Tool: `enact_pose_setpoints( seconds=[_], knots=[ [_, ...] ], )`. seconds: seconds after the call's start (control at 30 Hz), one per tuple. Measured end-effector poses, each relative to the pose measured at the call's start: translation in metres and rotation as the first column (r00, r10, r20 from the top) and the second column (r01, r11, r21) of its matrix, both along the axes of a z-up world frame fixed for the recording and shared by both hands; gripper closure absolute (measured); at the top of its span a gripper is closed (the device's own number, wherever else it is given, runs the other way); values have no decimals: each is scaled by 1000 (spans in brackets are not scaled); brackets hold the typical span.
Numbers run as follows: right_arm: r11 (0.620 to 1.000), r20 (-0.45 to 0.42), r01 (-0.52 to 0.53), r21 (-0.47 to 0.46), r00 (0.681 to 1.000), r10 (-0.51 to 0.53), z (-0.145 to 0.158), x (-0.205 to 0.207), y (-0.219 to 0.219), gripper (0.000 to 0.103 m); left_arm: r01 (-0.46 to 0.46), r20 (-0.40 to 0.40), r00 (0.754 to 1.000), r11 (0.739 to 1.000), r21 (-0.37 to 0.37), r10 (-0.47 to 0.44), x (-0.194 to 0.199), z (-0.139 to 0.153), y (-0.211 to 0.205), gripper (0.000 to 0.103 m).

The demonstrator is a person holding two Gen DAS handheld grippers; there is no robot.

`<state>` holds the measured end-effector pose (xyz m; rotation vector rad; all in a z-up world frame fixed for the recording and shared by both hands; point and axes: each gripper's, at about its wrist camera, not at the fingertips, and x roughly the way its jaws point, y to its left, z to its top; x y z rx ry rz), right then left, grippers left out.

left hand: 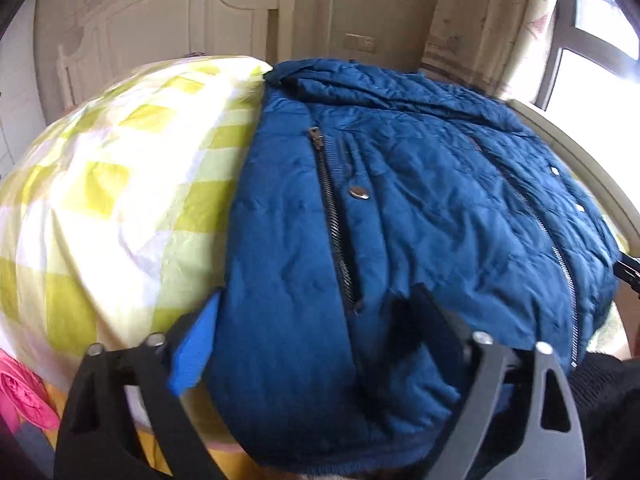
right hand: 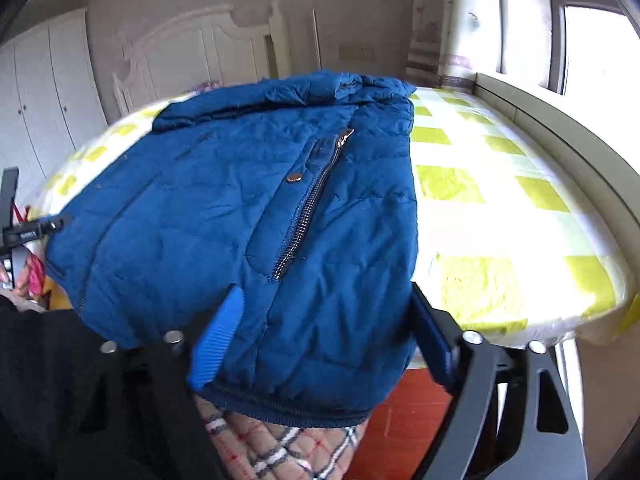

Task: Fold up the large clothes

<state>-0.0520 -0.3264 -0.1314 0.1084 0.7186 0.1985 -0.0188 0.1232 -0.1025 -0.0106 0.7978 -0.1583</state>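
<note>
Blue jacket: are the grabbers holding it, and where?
The jacket has its bottom hem end between the jaws of both the left gripper and the right gripper, but whether they squeeze it cannot be told.

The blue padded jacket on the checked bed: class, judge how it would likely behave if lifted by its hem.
The blue jacket looks quilted and puffy, so it is probably light for its bulk. Its wrinkled shell suggests it would sag and droop rather than hold shape. The smooth fabric may slip over the checked bedcover when pushed, and the zip side may hang slightly heavier.

Bare checked bedsheet (right hand: 500,200) beside bulky jacket (right hand: 240,220)
</note>
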Motion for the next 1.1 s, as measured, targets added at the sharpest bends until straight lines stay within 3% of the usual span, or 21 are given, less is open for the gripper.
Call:
enact_pose_setpoints(
  seconds=[0.1, 0.27, 0.37, 0.57, 0.63, 0.67, 0.7, 0.73, 0.8, 0.9, 1.03, 1.1],
  knots=[
    [994, 11, 22, 106, 1000, -24, -3, -13, -19, 27, 6, 10, 1000, 1000, -10, -6, -16, -2, 6, 15],
    [981, -75, 58, 184, 996, -45, -29, -35, -34, 27, 5, 22, 1000, 1000, -10, -5, -32, -4, 11, 14],
    [964, -70, 25, 265, 998, -7, -34, -30, -40, 22, 12, -17, 1000, 999, -34, -13, -38, -6, 14, 12],
    [951, -38, -85, 298, 994, 101, -41, -25, -32, 19, -15, -90, 996, 973, -232, -6, -45, -25, 42, 13],
    [949, -31, -95, 300, 994, 109, -44, -22, -30, 24, -25, -97, 995, 955, -295, -4, -39, -30, 50, 13],
    [949, -27, -105, 298, 993, 118, -45, -22, -29, 34, -25, -100, 995, 949, -316, -7, -37, -30, 52, 14],
    [951, -21, -118, 287, 991, 129, -43, -23, -28, 42, -8, -93, 995, 942, -336, -25, -37, -28, 51, 25],
    [951, -10, -135, 280, 990, 144, -39, -28, -27, 45, 2, -89, 995, 943, -334, -34, -38, -27, 49, 30],
    [948, 11, -163, 274, 986, 166, -31, -37, -25, 61, 11, -76, 997, 961, -278, -33, -41, -23, 43, 46],
    [949, 52, -184, 258, 983, 177, -14, -48, -23, 67, 36, -56, 997, 957, -287, -54, -45, -18, 43, 62],
    [935, 88, -227, 272, 974, 211, -2, -48, -16, 67, 55, -25, 998, 961, -269, -64, -47, -13, 39, 60],
    [938, 65, -216, 270, 976, 206, -7, -41, -14, 65, 77, -17, 996, 950, -302, -86, -48, -14, 40, 48]
  ],
)
